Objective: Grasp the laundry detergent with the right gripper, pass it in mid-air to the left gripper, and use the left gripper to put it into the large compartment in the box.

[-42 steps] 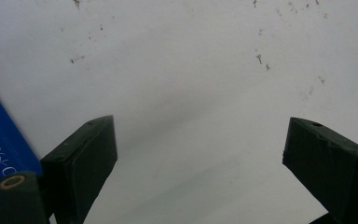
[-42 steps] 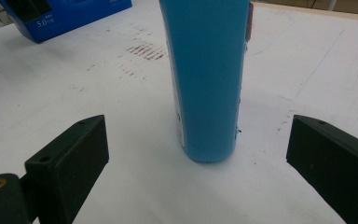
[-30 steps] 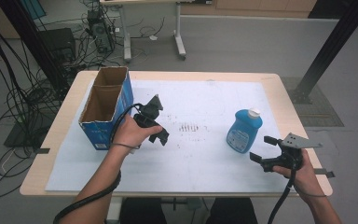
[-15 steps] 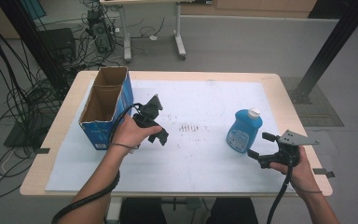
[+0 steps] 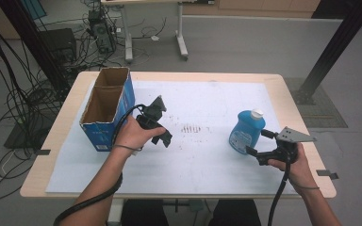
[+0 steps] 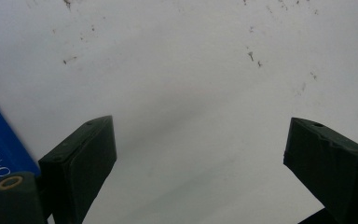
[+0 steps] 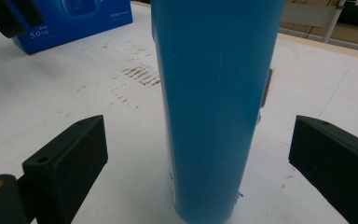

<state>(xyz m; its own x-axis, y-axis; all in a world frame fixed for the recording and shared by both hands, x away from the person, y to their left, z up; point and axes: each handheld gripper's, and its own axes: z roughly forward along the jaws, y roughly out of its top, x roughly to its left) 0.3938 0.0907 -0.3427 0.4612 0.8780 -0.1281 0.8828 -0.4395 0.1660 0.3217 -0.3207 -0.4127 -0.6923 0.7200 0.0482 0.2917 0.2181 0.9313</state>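
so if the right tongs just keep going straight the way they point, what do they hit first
Most likely the blue bottle: it stands upright directly ahead of the open right tongs, between the line of the jaws, not yet touched.

On the table (image 5: 179, 77) the open box (image 5: 107, 109) stands at the left and the bottle (image 5: 246, 132) upright at the right — well apart. The left gripper (image 5: 159, 123) sits just right of the box; the right gripper (image 5: 258, 147) is just beside the bottle, on its near right — jaws either side, not touching.
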